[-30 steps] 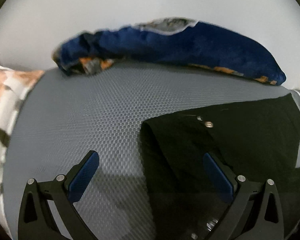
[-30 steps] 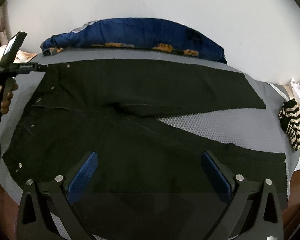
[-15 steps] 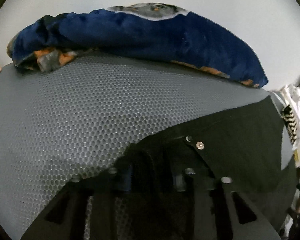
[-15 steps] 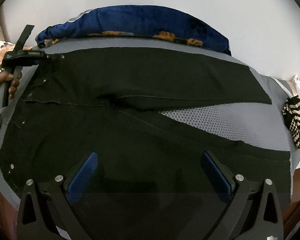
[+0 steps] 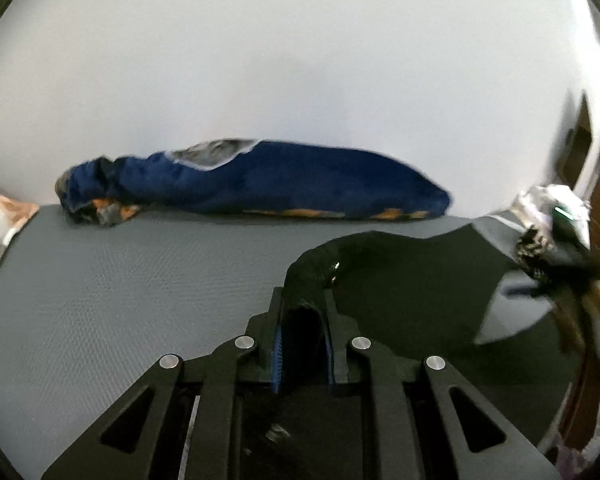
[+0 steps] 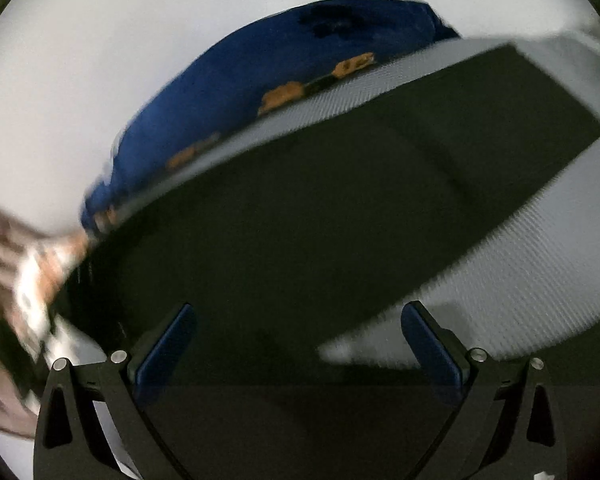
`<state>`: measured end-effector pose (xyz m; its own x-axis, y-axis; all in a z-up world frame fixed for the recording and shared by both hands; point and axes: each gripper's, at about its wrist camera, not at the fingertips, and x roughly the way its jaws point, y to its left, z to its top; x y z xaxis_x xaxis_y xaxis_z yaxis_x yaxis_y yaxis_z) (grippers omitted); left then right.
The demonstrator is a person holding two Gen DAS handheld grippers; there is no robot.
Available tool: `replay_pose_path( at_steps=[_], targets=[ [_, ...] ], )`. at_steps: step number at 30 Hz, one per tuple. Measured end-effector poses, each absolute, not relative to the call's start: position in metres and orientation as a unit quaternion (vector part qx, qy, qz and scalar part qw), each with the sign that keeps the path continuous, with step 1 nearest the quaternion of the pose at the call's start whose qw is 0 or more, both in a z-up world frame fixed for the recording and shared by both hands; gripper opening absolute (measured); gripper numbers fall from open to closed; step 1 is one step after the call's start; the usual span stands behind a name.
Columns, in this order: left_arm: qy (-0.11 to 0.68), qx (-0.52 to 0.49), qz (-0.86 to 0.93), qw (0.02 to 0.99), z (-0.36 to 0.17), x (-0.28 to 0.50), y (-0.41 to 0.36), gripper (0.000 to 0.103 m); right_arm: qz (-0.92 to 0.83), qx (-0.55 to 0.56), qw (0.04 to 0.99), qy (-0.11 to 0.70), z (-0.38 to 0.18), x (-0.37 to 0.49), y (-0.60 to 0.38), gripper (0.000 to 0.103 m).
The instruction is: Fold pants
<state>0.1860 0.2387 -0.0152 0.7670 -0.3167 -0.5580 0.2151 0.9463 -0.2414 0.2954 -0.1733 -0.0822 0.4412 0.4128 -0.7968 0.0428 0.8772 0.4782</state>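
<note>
The black pants point(image 6: 300, 224) lie spread on a grey honeycomb mat point(image 6: 540, 272). In the left wrist view my left gripper point(image 5: 305, 320) is shut on a bunched fold of the pants' waist point(image 5: 312, 268), lifted off the mat point(image 5: 140, 280); the rest of the pants point(image 5: 412, 292) trail to the right. My right gripper point(image 6: 300, 344) is open, its blue pads point(image 6: 168, 348) low over the pants, holding nothing. The right view is tilted and blurred.
A rolled blue blanket with orange patches point(image 5: 260, 180) lies along the mat's far edge against a white wall, also in the right wrist view point(image 6: 260, 80). A patterned pillow point(image 5: 0, 216) sits far left. White clutter and a striped item point(image 5: 540, 216) sit at the right.
My left gripper closed on the pants' waist and lifted it up off the mat. My right gripper swung down and tilted close over the pants, still open.
</note>
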Motion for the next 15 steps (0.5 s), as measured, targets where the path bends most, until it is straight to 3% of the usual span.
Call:
replay_pose_path(
  at_steps=[6, 13, 15],
  targets=[
    [0.29, -0.101, -0.152, 0.939, -0.005, 0.14, 0.217, 0.016, 0.134, 0.302, 0.761, 0.558, -0.095, 0.37, -0.185, 0.098],
    [0.299, -0.122, -0.152, 0.934, -0.004, 0.114, 0.212, 0.016, 0.131, 0.352, 0.715, 0.589, -0.12, 0.415, -0.185, 0.077],
    [0.302, -0.121, -0.151, 0.934, -0.005, 0.111, 0.211, 0.016, 0.126, 0.349, 0.711, 0.598, -0.124, 0.421, -0.186, 0.051]
  ],
)
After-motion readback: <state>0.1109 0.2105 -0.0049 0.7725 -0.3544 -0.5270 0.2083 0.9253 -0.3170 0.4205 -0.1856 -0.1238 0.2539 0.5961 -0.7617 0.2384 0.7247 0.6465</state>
